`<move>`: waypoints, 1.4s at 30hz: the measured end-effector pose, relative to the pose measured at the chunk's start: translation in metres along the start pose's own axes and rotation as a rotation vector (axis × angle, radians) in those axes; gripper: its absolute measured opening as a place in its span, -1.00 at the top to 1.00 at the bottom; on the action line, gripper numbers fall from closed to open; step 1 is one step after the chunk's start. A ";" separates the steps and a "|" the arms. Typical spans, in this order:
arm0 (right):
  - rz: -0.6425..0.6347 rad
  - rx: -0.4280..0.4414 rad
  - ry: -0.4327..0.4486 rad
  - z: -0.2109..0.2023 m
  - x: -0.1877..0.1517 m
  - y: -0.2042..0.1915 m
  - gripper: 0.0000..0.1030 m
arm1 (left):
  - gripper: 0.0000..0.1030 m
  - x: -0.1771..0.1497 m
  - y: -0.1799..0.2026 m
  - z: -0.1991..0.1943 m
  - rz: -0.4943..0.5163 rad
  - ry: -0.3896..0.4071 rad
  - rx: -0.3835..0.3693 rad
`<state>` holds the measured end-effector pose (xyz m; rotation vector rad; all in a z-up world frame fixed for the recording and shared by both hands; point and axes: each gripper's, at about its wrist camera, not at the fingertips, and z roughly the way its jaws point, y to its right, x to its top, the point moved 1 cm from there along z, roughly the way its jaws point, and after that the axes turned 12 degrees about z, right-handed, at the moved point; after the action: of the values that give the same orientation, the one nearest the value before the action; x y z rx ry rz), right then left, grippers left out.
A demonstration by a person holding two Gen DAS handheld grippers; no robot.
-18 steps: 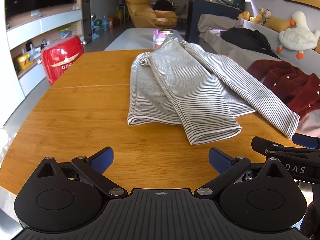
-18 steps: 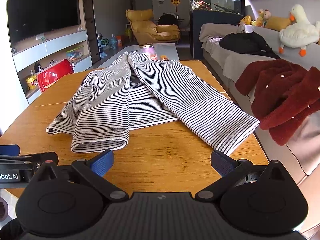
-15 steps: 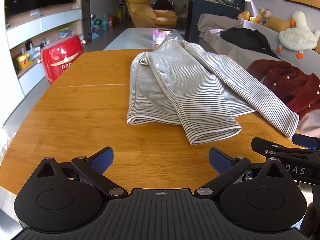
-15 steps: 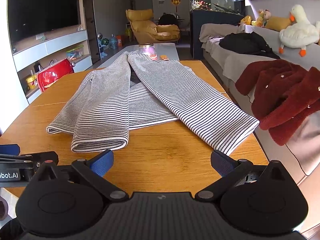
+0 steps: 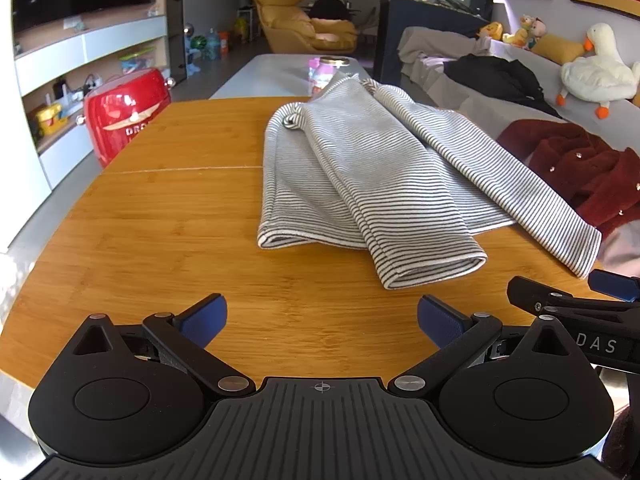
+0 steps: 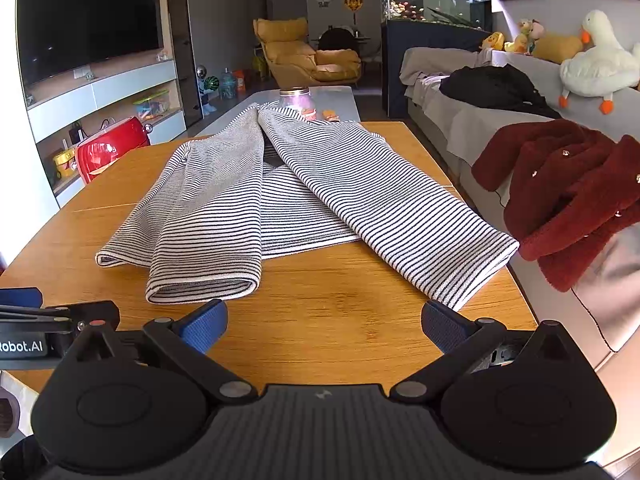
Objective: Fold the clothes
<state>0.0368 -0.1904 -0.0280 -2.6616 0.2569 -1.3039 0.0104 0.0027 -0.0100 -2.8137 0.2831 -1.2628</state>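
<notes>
Garment: striped top (image 6: 224, 216) lies on the bench (image 6: 344, 320), sleeves folded inward.
Fingers: left gripper (image 5: 322, 322) and right gripper (image 6: 324, 326) spread, empty.
Handling: likely soft, light, limp; pinch the near hem corners.

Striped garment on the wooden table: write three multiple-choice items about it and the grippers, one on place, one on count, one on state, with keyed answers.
1. Where does the grey-and-white striped garment lie?
A. on the orange wooden table
B. on the sofa
C. on the floor

2. How many sleeves are folded toward the cameras?
A. none
B. one
C. two

3. How do the left gripper and right gripper stand?
A. both shut on cloth
B. both open, holding nothing
C. one open, one shut

Answers: 1 A, the cloth rests flat on the wood. 2 C, two striped cuffs point forward. 3 B, the blue fingers are spread over bare wood.
</notes>
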 end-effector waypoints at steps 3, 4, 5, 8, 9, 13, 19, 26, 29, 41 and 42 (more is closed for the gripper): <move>-0.003 0.004 0.000 -0.001 0.000 -0.001 -1.00 | -1.00 0.001 0.000 0.000 0.001 -0.003 0.002; -0.004 0.006 0.000 -0.001 0.000 -0.001 -1.00 | -1.00 0.001 -0.001 0.001 -0.001 -0.004 0.000; -0.005 0.007 0.000 -0.001 0.001 -0.002 -1.00 | -1.00 0.001 -0.001 0.001 -0.003 -0.004 0.000; -0.007 0.010 -0.003 -0.001 0.000 -0.002 -1.00 | -1.00 0.001 -0.003 0.001 -0.006 -0.004 -0.001; -0.007 0.010 -0.006 0.000 0.000 -0.001 -1.00 | -1.00 0.000 -0.003 0.002 -0.006 -0.005 -0.001; -0.006 0.008 -0.013 0.002 0.000 -0.001 -1.00 | -1.00 0.000 -0.004 0.003 -0.013 -0.013 -0.007; -0.004 0.009 -0.014 0.001 0.001 -0.002 -1.00 | -1.00 0.001 -0.003 0.000 -0.012 -0.002 -0.017; -0.001 0.018 -0.015 0.002 0.001 -0.003 -1.00 | -1.00 0.001 -0.002 0.001 -0.011 -0.008 -0.020; 0.003 0.021 -0.013 0.001 0.000 -0.002 -1.00 | -1.00 0.001 -0.003 0.001 -0.013 -0.008 -0.018; 0.027 0.084 -0.015 0.001 -0.003 0.003 -1.00 | -1.00 0.001 -0.004 0.005 -0.016 -0.021 -0.017; 0.040 0.080 -0.011 0.001 -0.004 0.004 -1.00 | -1.00 0.000 -0.005 0.006 -0.017 -0.022 -0.019</move>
<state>0.0352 -0.1935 -0.0322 -2.5835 0.2504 -1.2597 0.0156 0.0071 -0.0130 -2.8501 0.2725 -1.2387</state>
